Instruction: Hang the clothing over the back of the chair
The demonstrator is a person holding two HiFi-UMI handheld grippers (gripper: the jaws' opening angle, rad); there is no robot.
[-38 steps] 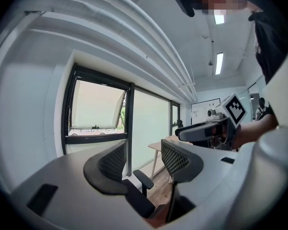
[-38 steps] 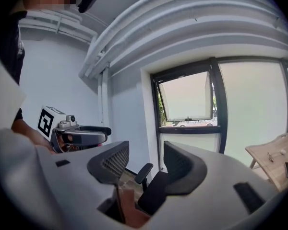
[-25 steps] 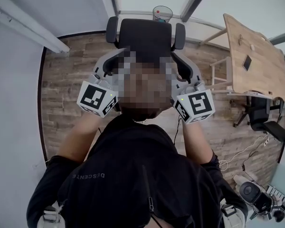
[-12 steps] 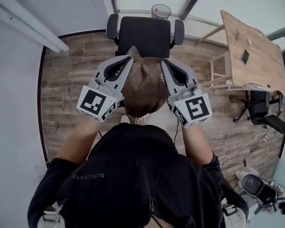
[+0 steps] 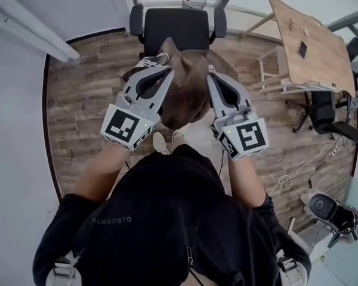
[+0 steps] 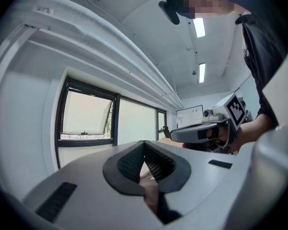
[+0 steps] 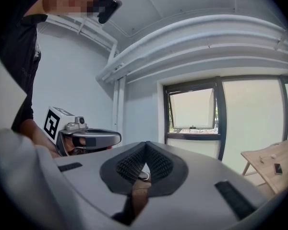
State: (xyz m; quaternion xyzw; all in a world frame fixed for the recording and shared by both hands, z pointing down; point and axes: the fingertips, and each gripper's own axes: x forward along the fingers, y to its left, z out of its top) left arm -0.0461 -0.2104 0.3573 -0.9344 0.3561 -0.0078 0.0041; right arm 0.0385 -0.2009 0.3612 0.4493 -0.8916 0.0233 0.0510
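Brown garment (image 5: 185,94) pinched at its upper edge by fully closed fingers (image 6: 127,163) of left gripper (image 5: 157,64) and right gripper (image 5: 212,76), hung between them, carried nearer the black office chair (image 5: 176,31) than a second before, not yet draped.

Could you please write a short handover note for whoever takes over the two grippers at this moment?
Left gripper: shut on one upper edge of the brown garment.
Right gripper: shut on the garment's other edge.
Where things are: the garment hangs in the air between the two grippers, in front of the black office chair and above the wooden floor.
Done: the garment is lifted and held by both grippers.
Left: carry it to the chair, drape it over the back, and open both grippers.
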